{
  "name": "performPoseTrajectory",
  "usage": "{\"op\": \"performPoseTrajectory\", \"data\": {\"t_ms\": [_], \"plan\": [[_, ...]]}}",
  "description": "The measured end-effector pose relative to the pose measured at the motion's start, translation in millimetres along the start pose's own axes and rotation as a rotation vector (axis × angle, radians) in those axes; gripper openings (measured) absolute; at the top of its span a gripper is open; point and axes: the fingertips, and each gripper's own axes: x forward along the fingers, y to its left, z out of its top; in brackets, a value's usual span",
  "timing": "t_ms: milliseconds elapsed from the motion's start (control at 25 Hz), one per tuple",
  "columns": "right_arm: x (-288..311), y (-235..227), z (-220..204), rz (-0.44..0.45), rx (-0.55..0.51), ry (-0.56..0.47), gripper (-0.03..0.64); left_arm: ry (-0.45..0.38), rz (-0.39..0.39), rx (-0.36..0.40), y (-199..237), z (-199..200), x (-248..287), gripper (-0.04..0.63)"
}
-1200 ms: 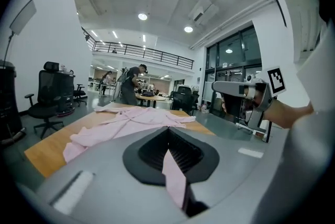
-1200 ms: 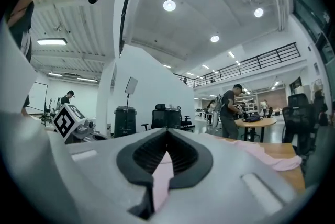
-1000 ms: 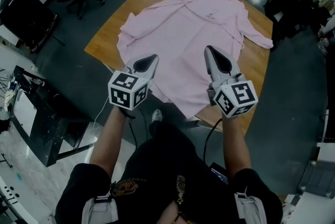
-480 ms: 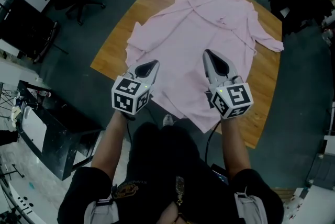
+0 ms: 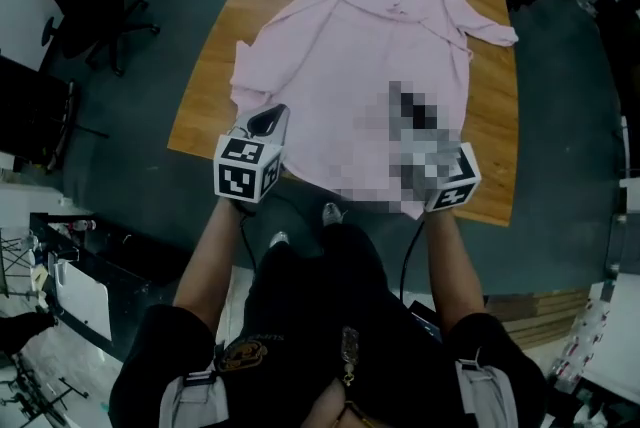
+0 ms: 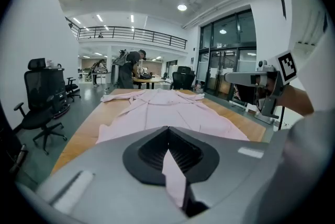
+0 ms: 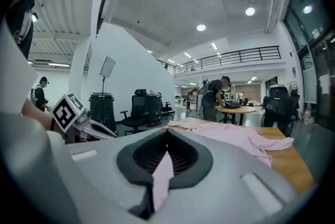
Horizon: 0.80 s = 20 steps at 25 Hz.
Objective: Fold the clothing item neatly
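Note:
A pink long-sleeved shirt (image 5: 350, 46) lies spread along the wooden table (image 5: 495, 146), collar at the far end and sleeves out to both sides. My left gripper (image 5: 275, 111) is at the near left of the hem, shut on a fold of pink cloth (image 6: 175, 176) that shows between its jaws. My right gripper (image 5: 405, 101), partly under a mosaic patch, is at the near right of the hem. It too is shut on a strip of pink fabric (image 7: 162, 178). In the left gripper view the shirt (image 6: 162, 113) stretches away ahead of the jaws.
Black office chairs (image 5: 90, 6) stand on the dark floor left of the table, and one (image 6: 44, 97) shows in the left gripper view. A person (image 6: 125, 68) bends over another table far behind. A dark rack (image 5: 60, 246) is at the near left.
Both grippers have drawn back toward the person and sunk a little, still holding the near hem. The shirt now lies flatter and more stretched along the table.

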Motion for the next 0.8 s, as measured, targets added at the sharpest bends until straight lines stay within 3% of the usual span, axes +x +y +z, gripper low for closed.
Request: {"op": "performPoseTrajectory", "data": {"t_ms": [280, 480, 800], "plan": [[-11.5, 53.9, -46.0, -0.129, 0.013, 0.107, 0.002, 0.111, -0.123, 0.065, 17.5, -62.7, -9.2, 0.006], [-24.2, 78.4, -88.3, -0.233, 0.054, 0.185, 0.002, 0.177, -0.157, 0.108, 26.7, -102.4, -9.0, 0.012], [-67.1, 80.7, -170.2, -0.423, 0.102, 0.357, 0.003, 0.279, -0.262, 0.184, 2.4, -142.3, 8.8, 0.155]]}}
